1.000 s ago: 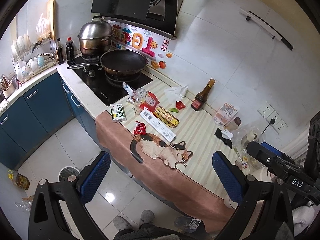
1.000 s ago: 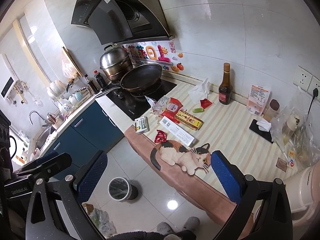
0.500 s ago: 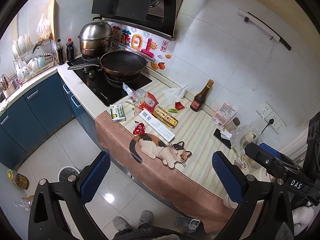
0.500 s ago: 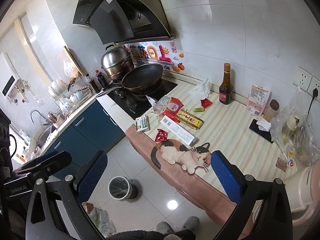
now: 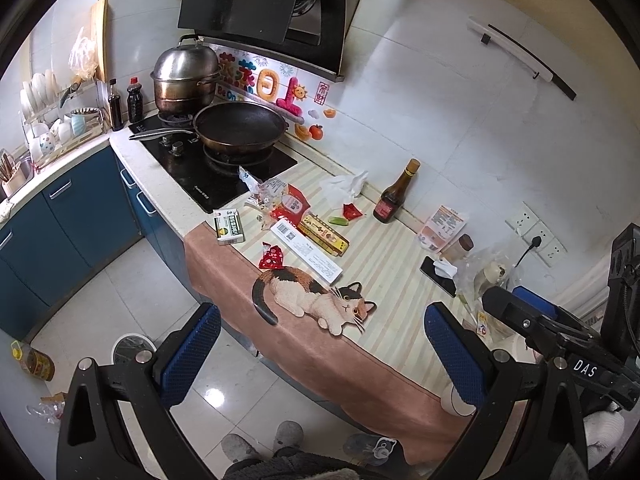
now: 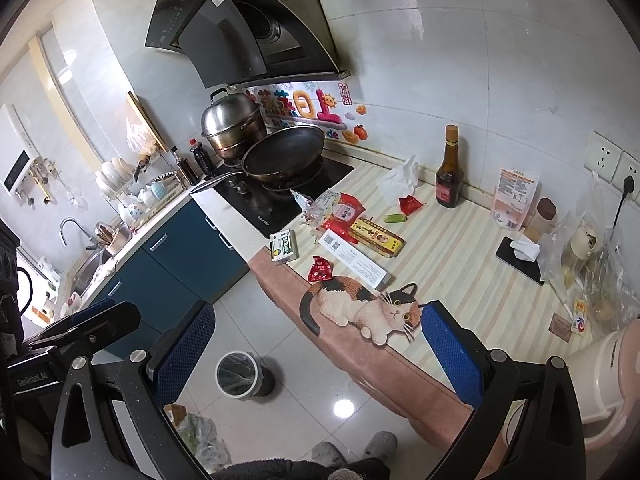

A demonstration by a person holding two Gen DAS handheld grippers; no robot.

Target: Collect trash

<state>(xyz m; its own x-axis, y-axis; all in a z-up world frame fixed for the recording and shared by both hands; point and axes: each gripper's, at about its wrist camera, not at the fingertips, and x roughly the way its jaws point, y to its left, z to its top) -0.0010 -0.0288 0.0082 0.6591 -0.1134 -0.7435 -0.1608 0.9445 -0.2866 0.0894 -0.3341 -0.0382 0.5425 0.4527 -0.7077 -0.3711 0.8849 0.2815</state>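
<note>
Trash lies on the striped counter mat (image 5: 384, 264): a green-white small box (image 5: 229, 227), a red crumpled wrapper (image 5: 272, 258), a long white box (image 5: 306, 250), a yellow-red box (image 5: 323, 234), clear and red bags (image 5: 280, 200), a white tissue (image 5: 344, 186) and a green scrap (image 5: 339, 221). The same pile shows in the right wrist view, with the red wrapper (image 6: 320, 270) nearest. A small bin (image 6: 238, 374) stands on the floor below. My left gripper (image 5: 320, 356) and right gripper (image 6: 316, 354) are both open and empty, held well back from the counter.
A wok (image 5: 240, 128) and steel pot (image 5: 186, 78) sit on the stove at left. A dark sauce bottle (image 5: 394, 194), pouch (image 5: 442, 226), phone (image 5: 438, 276) and bagged items (image 6: 592, 256) stand right. A white appliance (image 6: 604, 376) is at the counter's near right.
Both views have shifted only slightly; the grippers stay open and nothing on the counter has moved.
</note>
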